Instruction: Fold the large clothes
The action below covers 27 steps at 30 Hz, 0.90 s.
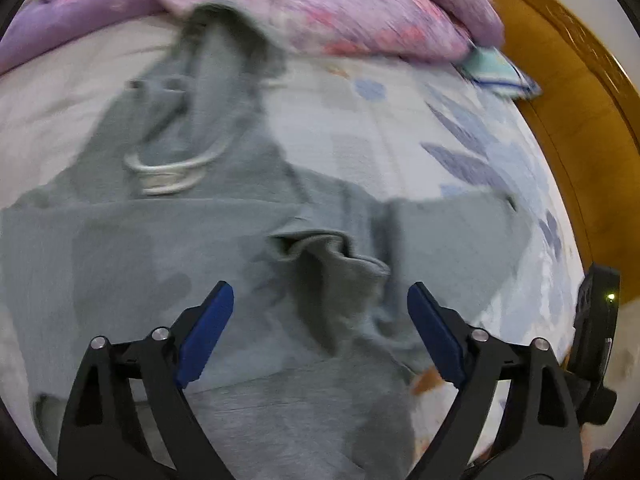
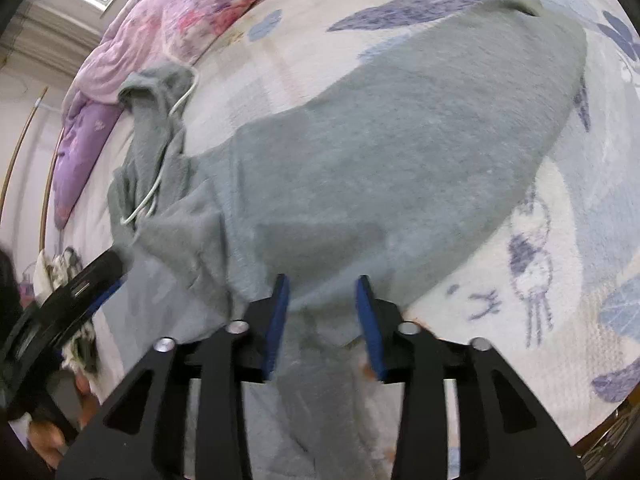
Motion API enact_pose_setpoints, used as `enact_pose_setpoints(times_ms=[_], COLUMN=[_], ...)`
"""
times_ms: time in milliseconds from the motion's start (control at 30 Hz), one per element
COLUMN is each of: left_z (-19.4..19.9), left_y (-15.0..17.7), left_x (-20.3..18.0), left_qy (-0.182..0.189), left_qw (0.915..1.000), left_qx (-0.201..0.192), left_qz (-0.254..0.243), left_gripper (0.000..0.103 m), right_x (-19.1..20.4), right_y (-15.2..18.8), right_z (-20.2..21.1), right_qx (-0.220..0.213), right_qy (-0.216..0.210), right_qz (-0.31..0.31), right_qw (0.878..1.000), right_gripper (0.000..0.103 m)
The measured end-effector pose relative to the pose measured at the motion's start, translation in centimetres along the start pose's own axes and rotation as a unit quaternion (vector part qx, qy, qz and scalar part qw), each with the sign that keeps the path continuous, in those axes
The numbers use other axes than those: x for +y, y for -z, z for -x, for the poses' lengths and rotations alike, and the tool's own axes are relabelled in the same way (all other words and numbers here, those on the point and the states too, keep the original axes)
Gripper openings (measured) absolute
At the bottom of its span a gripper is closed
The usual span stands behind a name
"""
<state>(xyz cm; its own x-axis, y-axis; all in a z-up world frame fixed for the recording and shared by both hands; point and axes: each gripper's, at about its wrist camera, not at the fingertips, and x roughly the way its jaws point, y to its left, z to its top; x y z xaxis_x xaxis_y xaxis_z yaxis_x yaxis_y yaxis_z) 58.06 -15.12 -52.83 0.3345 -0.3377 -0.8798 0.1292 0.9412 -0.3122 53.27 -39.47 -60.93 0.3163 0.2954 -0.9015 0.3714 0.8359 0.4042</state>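
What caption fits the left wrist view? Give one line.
Open left gripper hovers over a grey hoodie spread on the bed.

The gray hoodie looks smeared, and its bottom runs off the picture's lower edge. The pink quilt is fuzzy and cut off at the top. A small blue and green thing beside it is too blurry to name. The bed hides under the hoodie.
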Motion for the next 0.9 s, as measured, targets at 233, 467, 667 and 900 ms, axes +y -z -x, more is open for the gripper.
enact_pose_setpoints(times_ms=[233, 467, 667, 900], left_z=[0.2, -5.2, -4.4, -4.4], left_y=[0.0, -1.0, 1.6, -0.3], left_x=[3.2, -3.0, -5.8, -1.9], left_qy=[-0.005, 0.022, 0.071, 0.04], left_qw=[0.9985, 0.998, 0.9911, 0.9975], left_qx=[0.01, 0.041, 0.047, 0.038], left_qz=[0.053, -0.044, -0.102, -0.044], left_gripper=[0.089, 0.088, 0.089, 0.089], right_x=[-3.9, -9.5, -15.6, -19.3], right_y=[-2.6, -4.7, -6.8, -10.1], right_z=[1.2, 3.8, 4.6, 1.5], right_qx=[-0.046, -0.1, -0.13, -0.13], right_qy=[0.017, 0.061, 0.044, 0.003], right_qz=[-0.055, -0.118, -0.201, -0.266], right_qw=[0.997, 0.986, 0.97, 0.955], right_gripper=[0.053, 0.054, 0.058, 0.058])
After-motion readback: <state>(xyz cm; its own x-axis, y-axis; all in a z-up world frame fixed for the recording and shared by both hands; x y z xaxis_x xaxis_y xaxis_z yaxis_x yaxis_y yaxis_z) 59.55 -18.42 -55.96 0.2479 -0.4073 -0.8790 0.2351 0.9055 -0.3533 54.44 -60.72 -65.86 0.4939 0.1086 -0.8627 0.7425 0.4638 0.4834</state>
